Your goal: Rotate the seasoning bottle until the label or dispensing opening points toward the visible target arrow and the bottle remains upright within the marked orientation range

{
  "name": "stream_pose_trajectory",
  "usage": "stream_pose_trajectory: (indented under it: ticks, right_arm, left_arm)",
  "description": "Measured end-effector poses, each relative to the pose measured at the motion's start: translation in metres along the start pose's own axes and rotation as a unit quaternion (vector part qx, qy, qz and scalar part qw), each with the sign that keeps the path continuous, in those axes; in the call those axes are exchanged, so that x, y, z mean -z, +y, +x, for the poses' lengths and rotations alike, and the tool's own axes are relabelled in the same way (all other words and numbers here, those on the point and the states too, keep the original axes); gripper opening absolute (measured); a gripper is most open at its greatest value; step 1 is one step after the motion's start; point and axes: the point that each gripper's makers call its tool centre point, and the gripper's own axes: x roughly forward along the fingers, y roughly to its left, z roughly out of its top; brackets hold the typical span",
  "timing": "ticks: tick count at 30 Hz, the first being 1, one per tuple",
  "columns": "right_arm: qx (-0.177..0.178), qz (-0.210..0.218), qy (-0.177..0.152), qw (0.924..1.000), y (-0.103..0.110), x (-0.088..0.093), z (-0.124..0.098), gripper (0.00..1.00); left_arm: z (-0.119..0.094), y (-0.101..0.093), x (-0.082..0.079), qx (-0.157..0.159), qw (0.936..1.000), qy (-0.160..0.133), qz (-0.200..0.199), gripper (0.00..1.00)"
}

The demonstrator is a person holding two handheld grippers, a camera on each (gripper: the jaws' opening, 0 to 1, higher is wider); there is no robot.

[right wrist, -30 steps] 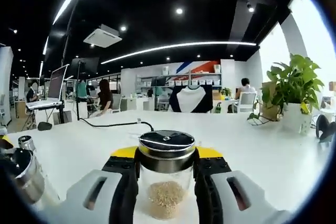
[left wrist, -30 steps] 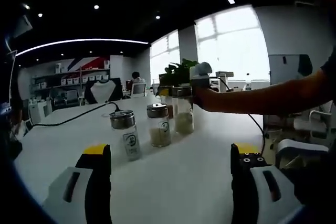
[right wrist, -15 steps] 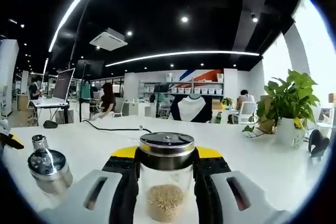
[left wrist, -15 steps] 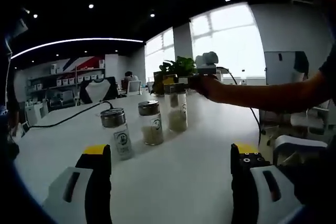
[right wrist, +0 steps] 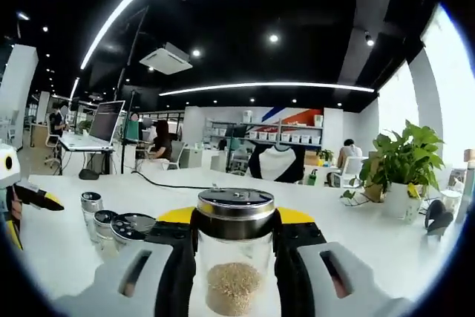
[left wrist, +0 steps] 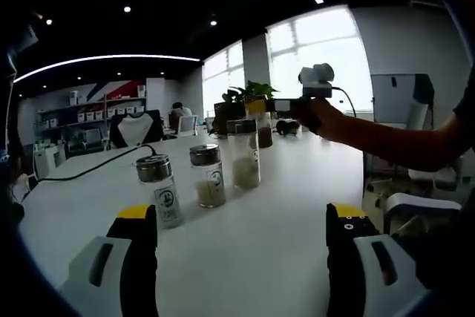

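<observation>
My right gripper (right wrist: 236,237) is shut on a glass seasoning bottle (right wrist: 235,287) with a metal lid and pale grains inside, held upright. In the left gripper view a person's hand holds that right gripper (left wrist: 261,113) with the bottle (left wrist: 264,130) behind a row of three similar bottles (left wrist: 207,177) on the white table (left wrist: 274,213). The same three bottles (right wrist: 111,220) stand low on the left in the right gripper view. My left gripper (left wrist: 241,217) is open near the table's front, with nothing between its jaws. Its yellow tip (right wrist: 41,200) shows at the left edge of the right gripper view.
A potted plant (right wrist: 404,172) stands on the table at the right, also seen far back (left wrist: 249,94). A black cable (left wrist: 96,168) runs across the table's left side. People sit at desks far behind. A chair (left wrist: 415,206) stands at the right.
My right gripper has carried its bottle up and away from the other three, which now look smaller and lower in its view. My left gripper has stayed open and nearly still.
</observation>
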Motion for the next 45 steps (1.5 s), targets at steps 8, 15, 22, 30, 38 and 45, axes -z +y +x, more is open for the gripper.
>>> stream_pose_trajectory:
  ticks: [8,15,22,30,38,45]
  right_arm:
    - [-0.010,0.017,-0.012,0.9997,0.009,-0.008,-0.021,0.37]
    - [-0.050,0.055,-0.036,0.9966,0.038,-0.016,-0.043,0.37]
    - [-0.138,0.106,-0.082,0.9813,0.096,-0.040,-0.068,0.37]
    - [-0.269,0.112,-0.078,0.9534,0.171,-0.039,-0.080,0.37]
    - [-0.368,0.159,-0.077,0.9130,0.215,-0.034,-0.085,0.37]
    - [-0.425,0.153,-0.073,0.8890,0.239,-0.030,-0.093,0.37]
  left_arm:
    - [0.000,-0.003,-0.001,0.005,1.0000,-0.003,0.000,0.98]
    - [0.002,-0.008,-0.001,0.015,0.9999,-0.006,0.000,0.93]
    - [0.004,-0.017,-0.005,0.027,0.9996,-0.013,0.002,0.92]
    - [0.005,-0.032,-0.009,0.056,0.9980,-0.028,0.005,0.84]
    - [-0.001,-0.036,-0.024,0.075,0.9947,-0.068,-0.019,0.72]
    - [-0.003,-0.052,-0.033,0.116,0.9889,-0.090,-0.026,0.61]
